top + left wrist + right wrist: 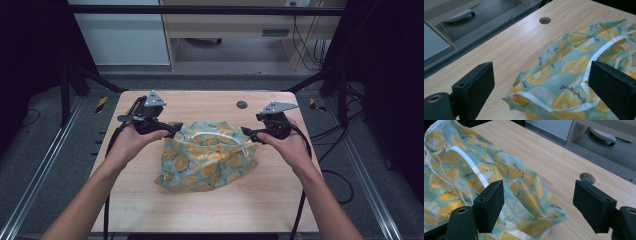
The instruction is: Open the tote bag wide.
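A teal cloth bag (210,155) printed with yellow citrus slices and edged in white lies crumpled in the middle of the wooden table (150,200). My left gripper (174,133) sits at the bag's far left corner. In the left gripper view its jaws (541,80) stand wide apart, with the bag's (564,72) white-trimmed corner lying loose between them. My right gripper (248,134) is at the bag's far right corner. Its jaws (541,202) are also open, and a folded corner of the bag (474,170) reaches in between them, unpinched.
A round cable hole (242,104) sits in the tabletop beyond the bag, near the far edge. Black frame posts (65,95) rise at both far corners. Behind the table are grey floor and a wooden desk (172,47). Bare wood surrounds the bag on all sides.
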Demonstrator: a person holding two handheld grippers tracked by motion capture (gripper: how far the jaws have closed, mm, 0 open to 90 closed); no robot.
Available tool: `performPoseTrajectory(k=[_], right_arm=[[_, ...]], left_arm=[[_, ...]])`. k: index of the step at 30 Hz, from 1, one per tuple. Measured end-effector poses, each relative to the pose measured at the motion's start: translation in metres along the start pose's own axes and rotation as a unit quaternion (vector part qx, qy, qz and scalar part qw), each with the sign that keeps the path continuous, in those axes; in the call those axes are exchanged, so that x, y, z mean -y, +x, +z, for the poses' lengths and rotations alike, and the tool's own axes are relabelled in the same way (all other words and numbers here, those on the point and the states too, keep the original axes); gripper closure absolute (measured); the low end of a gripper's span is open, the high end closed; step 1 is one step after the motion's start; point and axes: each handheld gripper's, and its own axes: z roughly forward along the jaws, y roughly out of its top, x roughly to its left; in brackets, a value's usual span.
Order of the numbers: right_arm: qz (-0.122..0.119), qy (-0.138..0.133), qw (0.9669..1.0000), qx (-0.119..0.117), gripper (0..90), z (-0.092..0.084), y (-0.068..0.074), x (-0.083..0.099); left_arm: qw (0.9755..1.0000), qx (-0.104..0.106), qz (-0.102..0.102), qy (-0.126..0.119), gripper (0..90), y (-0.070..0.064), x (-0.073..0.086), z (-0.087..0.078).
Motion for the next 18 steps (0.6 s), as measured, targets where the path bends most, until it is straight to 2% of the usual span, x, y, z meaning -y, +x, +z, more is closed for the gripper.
performPoseTrajectory(k=[5, 9, 13, 18], right_arm=[[-0.002, 0.008, 0.9999, -0.012, 22.9, 0.007, 0.002, 0.0], [-0.006, 0.023, 0.9993, -0.028, 22.8, 0.013, 0.003, 0.0], [-0.018, 0.043, 0.9981, -0.041, 23.8, 0.02, 0.005, 0.002], [-0.032, 0.06, 0.9959, -0.06, 25.5, 0.032, 0.008, 0.004]], left_arm=[[0.9998, 0.01, -0.005, 0.016, 5.1, -0.004, -0.002, 0.014], [0.9985, 0.026, 0.01, 0.047, 4.1, -0.005, -0.005, 0.021], [0.9976, 0.032, 0.02, 0.057, 4.1, -0.003, -0.007, 0.023], [0.9978, 0.035, 0.014, 0.055, 4.3, 0.003, -0.009, 0.023]])
